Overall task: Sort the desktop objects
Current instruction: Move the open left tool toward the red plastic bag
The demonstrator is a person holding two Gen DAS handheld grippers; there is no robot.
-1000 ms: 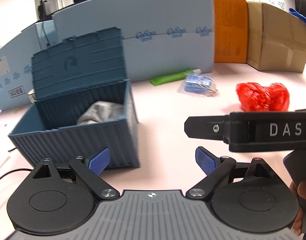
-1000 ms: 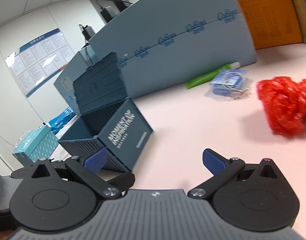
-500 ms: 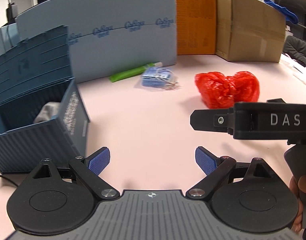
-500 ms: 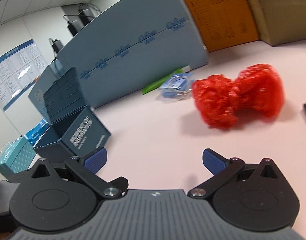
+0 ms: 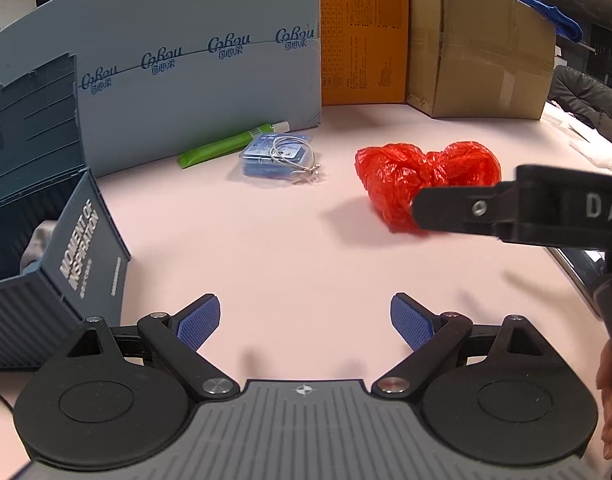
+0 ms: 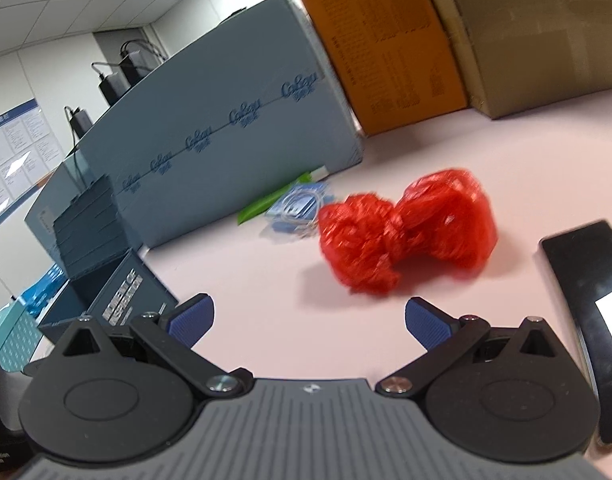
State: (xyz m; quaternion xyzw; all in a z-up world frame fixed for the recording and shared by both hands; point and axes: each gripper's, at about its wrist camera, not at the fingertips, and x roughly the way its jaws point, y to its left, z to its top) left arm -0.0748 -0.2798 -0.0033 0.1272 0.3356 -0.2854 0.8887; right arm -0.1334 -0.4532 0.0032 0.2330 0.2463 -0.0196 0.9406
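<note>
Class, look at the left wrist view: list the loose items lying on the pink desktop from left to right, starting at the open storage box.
Dark blue corrugated storage box → green tube → blue packet with a wire loop on top → crumpled red plastic bag.

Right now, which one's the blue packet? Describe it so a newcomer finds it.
Find the long pale blue box standing at the back of the pink table. At its foot lies a green tube; the blue packet lies flat beside it, a thin wire loop resting on top.
</note>
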